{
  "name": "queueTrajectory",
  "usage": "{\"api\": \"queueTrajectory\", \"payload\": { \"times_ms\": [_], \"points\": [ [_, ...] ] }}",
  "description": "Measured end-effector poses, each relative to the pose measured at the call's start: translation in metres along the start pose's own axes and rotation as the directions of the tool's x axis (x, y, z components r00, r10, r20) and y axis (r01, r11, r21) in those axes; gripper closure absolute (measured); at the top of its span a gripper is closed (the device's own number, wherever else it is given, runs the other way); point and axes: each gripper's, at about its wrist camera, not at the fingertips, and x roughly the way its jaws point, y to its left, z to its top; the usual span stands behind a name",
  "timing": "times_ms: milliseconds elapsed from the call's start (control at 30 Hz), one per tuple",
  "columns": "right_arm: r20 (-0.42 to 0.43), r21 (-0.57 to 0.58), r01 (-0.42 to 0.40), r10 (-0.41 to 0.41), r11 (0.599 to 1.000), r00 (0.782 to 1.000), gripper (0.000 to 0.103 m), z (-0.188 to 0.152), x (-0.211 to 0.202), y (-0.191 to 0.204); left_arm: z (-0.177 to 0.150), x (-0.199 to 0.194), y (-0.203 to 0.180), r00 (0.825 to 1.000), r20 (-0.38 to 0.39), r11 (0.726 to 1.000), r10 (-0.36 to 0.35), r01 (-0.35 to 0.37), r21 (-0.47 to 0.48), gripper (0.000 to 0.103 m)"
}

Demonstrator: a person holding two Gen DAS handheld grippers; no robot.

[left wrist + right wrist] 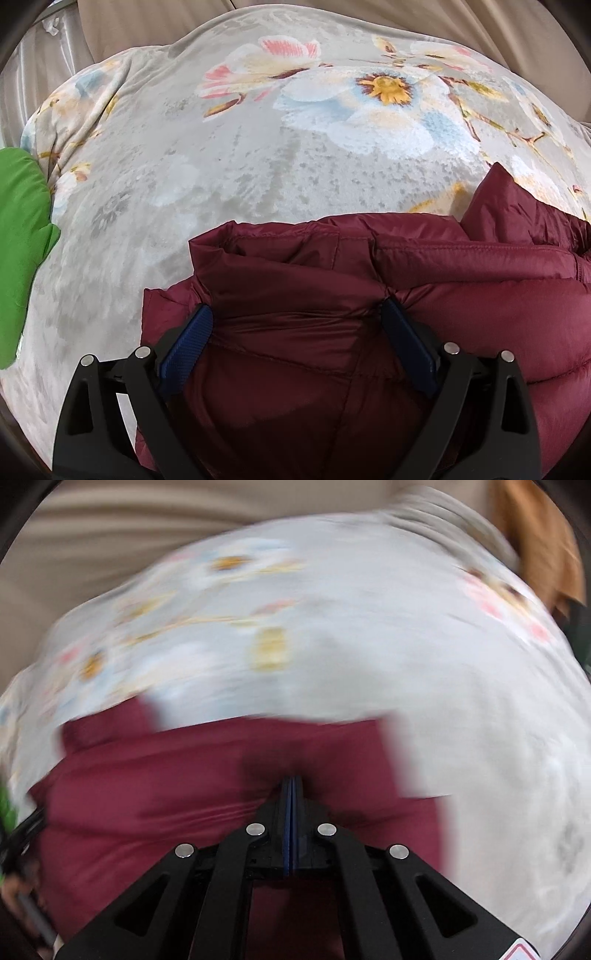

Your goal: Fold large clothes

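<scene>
Left gripper (297,317) spread, straddling maroon jacket (406,280) on floral blanket (221,155); right gripper (291,786) pressed together, fabric pinch unclear; no legible writing.

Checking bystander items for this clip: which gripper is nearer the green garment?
Left. The left gripper straddles the maroon jacket, with the green garment lying off to its left; the right gripper sees only a green sliver.

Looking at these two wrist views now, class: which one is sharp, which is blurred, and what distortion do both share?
Left wrist view: sharp, the maroon jacket stitching and floral blanket crisp. Right wrist view: motion-smeared, jacket and blanket streaked, only the right claw crisp. Both: fisheye bulge with dark corners.
</scene>
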Motion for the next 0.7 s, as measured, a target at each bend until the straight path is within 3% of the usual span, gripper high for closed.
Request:
{"api": "queueTrajectory", "payload": {
  "times_ms": [67, 100, 133, 200, 300, 333, 500, 700],
  "points": [
    [-0.010, 0.027, 0.036, -0.036, 0.999, 0.999, 0.103, 0.003, 0.000, -0.010, 0.000, 0.000, 0.000, 1.000, 0.005, 1.000, 0.002, -0.002, 0.002, 0.012],
    [-0.019, 0.069, 0.060, -0.059, 0.996, 0.998, 0.095, 0.006, -0.008, -0.018, -0.001, 0.000, 0.000, 1.000, 0.007, 1.000, 0.002, -0.002, 0.003, 0.012],
    [-0.007, 0.089, 0.043, -0.043, 0.995, 0.999, 0.095, 0.008, -0.016, -0.020, -0.001, 0.000, 0.000, 1.000, 0.009, 1.000, 0.001, -0.001, 0.002, 0.012],
    [0.050, 0.067, -0.049, 0.046, 0.997, 0.998, 0.094, 0.003, -0.050, 0.000, 0.000, 0.000, -0.001, 1.000, 0.006, 1.000, 0.003, -0.003, 0.001, 0.012],
    [0.054, -0.043, -0.161, 0.163, 0.986, 0.985, 0.093, -0.017, -0.080, 0.050, 0.003, -0.012, 0.000, 1.000, -0.030, 1.000, 0.010, -0.010, -0.008, 0.014],
    [0.036, -0.118, -0.199, 0.204, 0.973, 0.978, 0.093, -0.032, -0.088, 0.078, 0.002, -0.023, 0.001, 0.999, -0.032, 1.000, -0.004, 0.003, -0.011, 0.015],
    [-0.094, -0.264, -0.317, 0.303, 0.911, 0.948, 0.093, -0.084, -0.094, 0.149, -0.021, -0.075, 0.005, 0.995, -0.037, 0.996, -0.092, 0.092, -0.017, 0.015],
    [-0.204, -0.285, -0.384, 0.336, 0.878, 0.919, 0.093, -0.121, -0.086, 0.188, -0.059, -0.097, 0.007, 0.992, -0.092, 0.996, -0.081, 0.083, 0.014, 0.015]
  ]
}}
